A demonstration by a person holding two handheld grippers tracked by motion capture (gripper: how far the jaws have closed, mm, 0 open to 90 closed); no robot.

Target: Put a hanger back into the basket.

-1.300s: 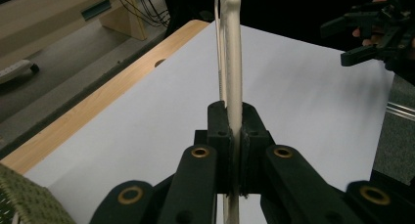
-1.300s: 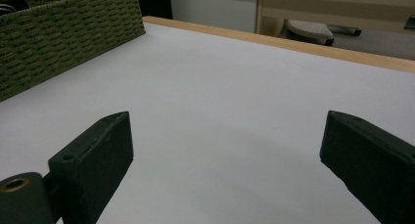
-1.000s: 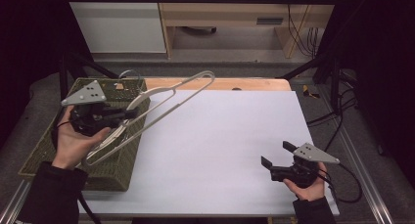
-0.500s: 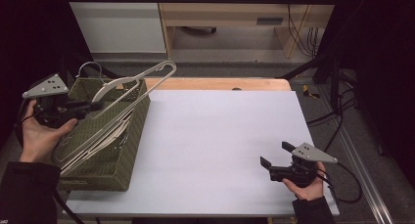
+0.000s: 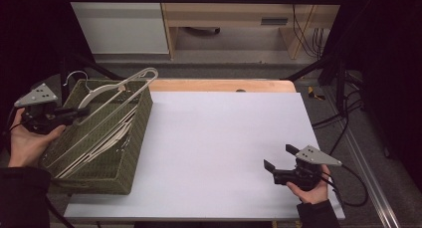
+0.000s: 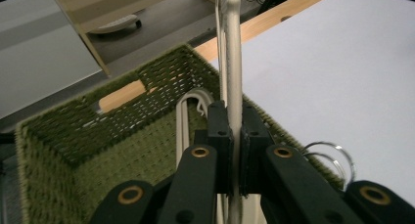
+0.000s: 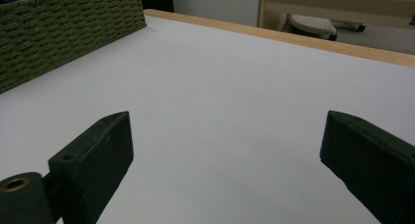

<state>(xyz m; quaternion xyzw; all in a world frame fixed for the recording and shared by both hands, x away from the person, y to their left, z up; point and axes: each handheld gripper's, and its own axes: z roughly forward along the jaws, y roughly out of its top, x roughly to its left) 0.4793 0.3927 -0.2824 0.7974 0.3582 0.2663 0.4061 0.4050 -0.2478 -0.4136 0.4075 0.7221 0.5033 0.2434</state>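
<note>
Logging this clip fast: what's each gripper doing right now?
Left gripper: shut on the white hanger, above the green basket.
Right gripper: open, holding nothing, over the white table.

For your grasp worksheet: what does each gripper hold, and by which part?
The left gripper clamps a pale hanger by one arm, over the basket. The right gripper holds nothing.
</note>
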